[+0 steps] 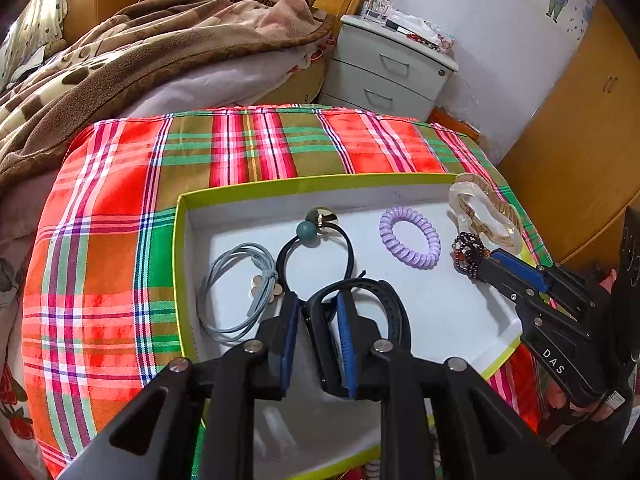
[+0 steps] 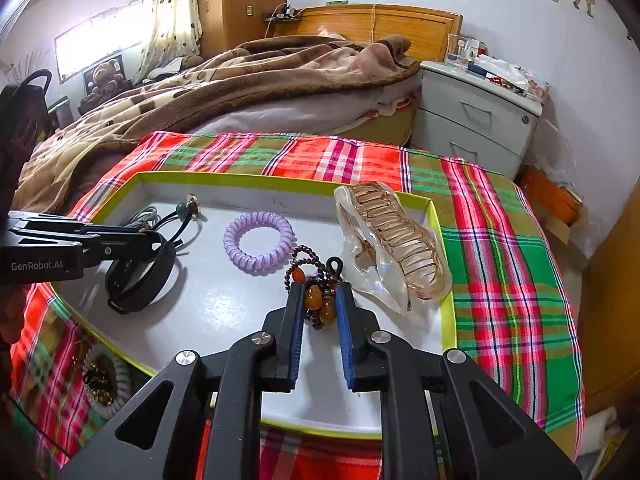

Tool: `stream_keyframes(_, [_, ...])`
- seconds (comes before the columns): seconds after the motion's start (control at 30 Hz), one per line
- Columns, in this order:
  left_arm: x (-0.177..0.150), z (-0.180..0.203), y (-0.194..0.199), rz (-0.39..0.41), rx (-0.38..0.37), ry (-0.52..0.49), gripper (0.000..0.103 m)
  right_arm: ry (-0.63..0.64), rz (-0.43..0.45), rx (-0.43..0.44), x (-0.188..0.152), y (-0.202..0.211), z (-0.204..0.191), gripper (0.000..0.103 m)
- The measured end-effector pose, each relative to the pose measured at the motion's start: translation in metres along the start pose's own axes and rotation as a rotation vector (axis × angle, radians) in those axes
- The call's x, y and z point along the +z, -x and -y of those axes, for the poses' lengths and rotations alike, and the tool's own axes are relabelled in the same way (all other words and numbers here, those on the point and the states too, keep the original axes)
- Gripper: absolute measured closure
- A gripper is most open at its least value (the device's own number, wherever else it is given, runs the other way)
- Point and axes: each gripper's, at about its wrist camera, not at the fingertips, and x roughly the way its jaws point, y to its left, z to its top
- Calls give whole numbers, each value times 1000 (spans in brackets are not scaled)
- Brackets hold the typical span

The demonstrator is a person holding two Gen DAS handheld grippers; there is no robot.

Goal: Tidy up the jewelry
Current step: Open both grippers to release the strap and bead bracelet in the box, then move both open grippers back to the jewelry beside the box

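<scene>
- Placement step: left gripper clamps the black wristband at the tray's 7 o'clock.
- Right gripper pinches the beaded bracelet near 4 o'clock; next, probably release inside.

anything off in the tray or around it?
One thing: the clear hair claw sits tilted on the tray at its right rim instead of flat inside like the purple coil tie. Some items also lie outside the tray, on the cloth at its near left.
</scene>
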Motion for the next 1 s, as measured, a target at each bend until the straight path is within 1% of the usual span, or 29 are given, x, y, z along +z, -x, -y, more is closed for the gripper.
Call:
stream_keyframes(0.1, [0, 0, 1, 1, -11, 4, 77, -5, 7, 5, 0, 2, 0, 81])
stream_keyframes(0.13, [0, 0, 2, 5, -13, 6, 74, -6, 9, 7, 0, 3, 1, 79])
stream_keyframes(0.17, [0, 1, 3, 9, -16, 5, 69, -10, 11, 10, 0, 3, 1, 77])
stream_keyframes(0.23, [0, 0, 5, 11, -19, 10, 65, -14, 11, 13, 0, 4, 0, 76])
stream_keyframes(0.37, [-1, 0, 11, 27, -26, 14, 65, -16, 22, 9, 0, 9, -1, 75])
stream_keyframes(0.47, [-2, 0, 23, 66, -33, 20, 62, -36, 38, 15, -1, 16, -1, 68])
stream_keyframes(0.57, [-5, 0, 36, 94, -41, 16, 58, -48, 62, 32, -3, 27, -2, 67])
stream_keyframes(0.77, [-20, -1, 55, 111, -27, 18, 57, -48, 85, 52, -9, 47, -14, 67])
stream_keyframes(0.87, [-31, -3, 67, 131, -33, 35, 57, -48, 94, 81, -14, 56, -21, 67])
stream_keyframes(1.0, [-43, -9, 79, 148, -26, 54, 57, -46, 89, 145, -23, 63, -34, 67])
